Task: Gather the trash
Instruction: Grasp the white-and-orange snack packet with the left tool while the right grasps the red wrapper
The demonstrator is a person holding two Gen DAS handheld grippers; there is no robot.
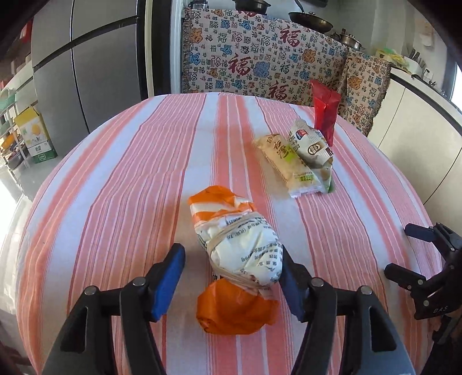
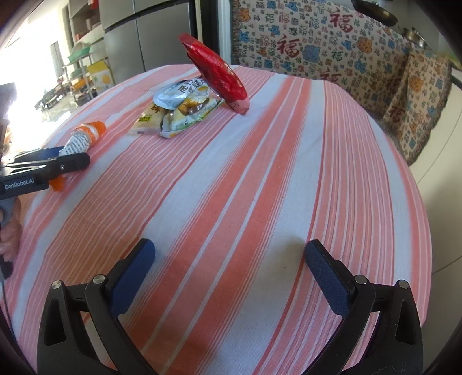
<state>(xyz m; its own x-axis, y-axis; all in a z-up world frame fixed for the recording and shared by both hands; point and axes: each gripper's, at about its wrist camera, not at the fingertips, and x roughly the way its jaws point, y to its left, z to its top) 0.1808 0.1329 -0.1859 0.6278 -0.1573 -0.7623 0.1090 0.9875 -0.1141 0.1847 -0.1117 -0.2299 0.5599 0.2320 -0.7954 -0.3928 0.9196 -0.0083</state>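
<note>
beside fridge [image 1: 86, 57]: striped tablecloth [image 1: 144, 173] (pink-white)

Pink-and-white striped tablecloth [image 2: 260, 173], orange-and-white wrapped bundle [image 1: 239, 248], red packet [image 2: 219, 72] — blue-padded black claw [image 1: 234, 277]

A pink, orange and white striped cloth [image 1: 138, 161] covers the round tabletop. Behind it stands a seat draped in a cream throw [image 1: 254, 54] printed with red and blue Chinese characters; a second piece of the same fabric [image 1: 363, 95] hangs just beside it on the right. Dark pans [image 1: 310, 20] and a lidded metal pot [image 1: 348, 39] sit above the throw. A grey multi-door refrigerator [image 1: 86, 66] fills the left background. Further left, a yellow and green cardboard box [image 1: 36, 135] stands on the floor beside a rack holding green baskets [image 2: 80, 53]. A pale cabinet [image 1: 418, 129] runs along the right.
</note>
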